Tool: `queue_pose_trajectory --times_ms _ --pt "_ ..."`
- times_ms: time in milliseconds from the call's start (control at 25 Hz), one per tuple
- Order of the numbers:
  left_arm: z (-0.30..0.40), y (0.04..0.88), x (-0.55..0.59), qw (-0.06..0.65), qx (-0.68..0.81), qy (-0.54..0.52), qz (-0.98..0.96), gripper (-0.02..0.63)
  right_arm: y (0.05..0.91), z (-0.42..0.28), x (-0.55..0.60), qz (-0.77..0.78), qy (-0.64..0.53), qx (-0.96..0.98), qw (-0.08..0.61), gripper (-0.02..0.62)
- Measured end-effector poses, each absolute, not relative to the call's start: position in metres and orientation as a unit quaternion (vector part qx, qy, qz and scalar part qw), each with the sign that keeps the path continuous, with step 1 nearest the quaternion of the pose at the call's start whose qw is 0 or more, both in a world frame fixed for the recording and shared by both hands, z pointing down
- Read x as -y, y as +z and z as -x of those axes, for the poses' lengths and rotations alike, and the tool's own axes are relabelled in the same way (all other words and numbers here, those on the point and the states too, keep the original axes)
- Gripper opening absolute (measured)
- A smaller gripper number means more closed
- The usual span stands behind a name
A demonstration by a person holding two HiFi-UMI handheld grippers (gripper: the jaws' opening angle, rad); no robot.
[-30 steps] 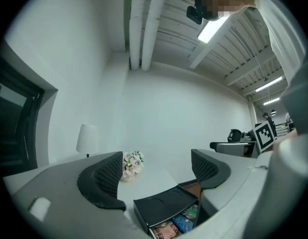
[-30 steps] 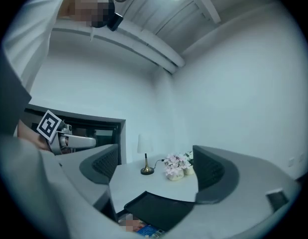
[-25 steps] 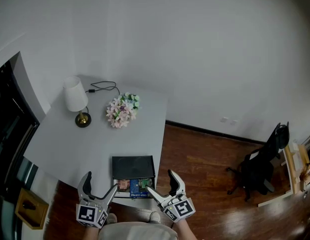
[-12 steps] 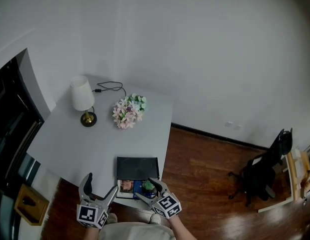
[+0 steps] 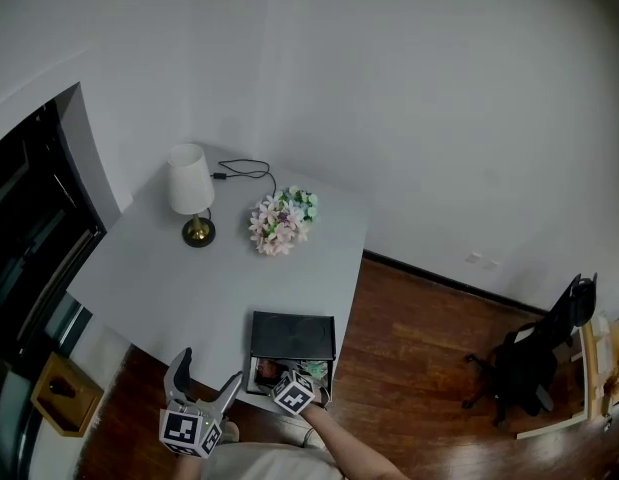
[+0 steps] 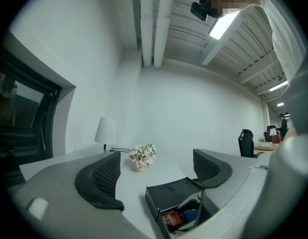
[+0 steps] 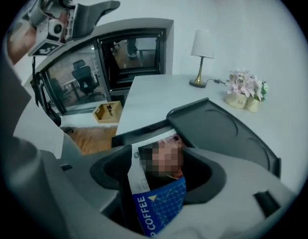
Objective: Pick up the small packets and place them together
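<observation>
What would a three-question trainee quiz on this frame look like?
1. True or false: the left tool's jaws are shut.
2. What stands between the right tool's jaws? A) a pen B) a blue coffee packet C) a spoon
3. Which sits nearer the black tray: the lamp or the flowers?

Key
1. False: they stand apart with nothing between them.
2. B. The jaws have just been closing, with the packet between them.
3. The flowers.
</observation>
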State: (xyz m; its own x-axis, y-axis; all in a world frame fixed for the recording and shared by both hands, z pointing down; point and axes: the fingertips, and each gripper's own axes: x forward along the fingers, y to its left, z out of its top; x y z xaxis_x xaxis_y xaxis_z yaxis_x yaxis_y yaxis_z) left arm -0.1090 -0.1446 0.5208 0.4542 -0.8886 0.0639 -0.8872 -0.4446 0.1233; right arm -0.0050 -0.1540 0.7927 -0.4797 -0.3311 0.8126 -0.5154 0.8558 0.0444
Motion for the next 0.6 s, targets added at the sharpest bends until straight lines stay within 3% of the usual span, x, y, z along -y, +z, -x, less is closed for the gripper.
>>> queue_pose_trajectory --times_ms 320,400,600 --pt "0.118 0.525 0.141 0.078 0.53 -0.007 -0.844 0.443 0.819 0.014 0.157 -0.227 0.06 0.82 0.522 0.259" --pt "0.12 0.525 0.141 0.079 0.531 -0.007 -0.844 0.439 0.814 0.014 0.156 -0.23 0.054 0.82 0.521 0.003" --pt "0.122 0.53 0.14 0.086 0.534 -0.013 -0.841 0.433 0.813 0.01 0.148 -0.233 0.037 0.825 0.513 0.003"
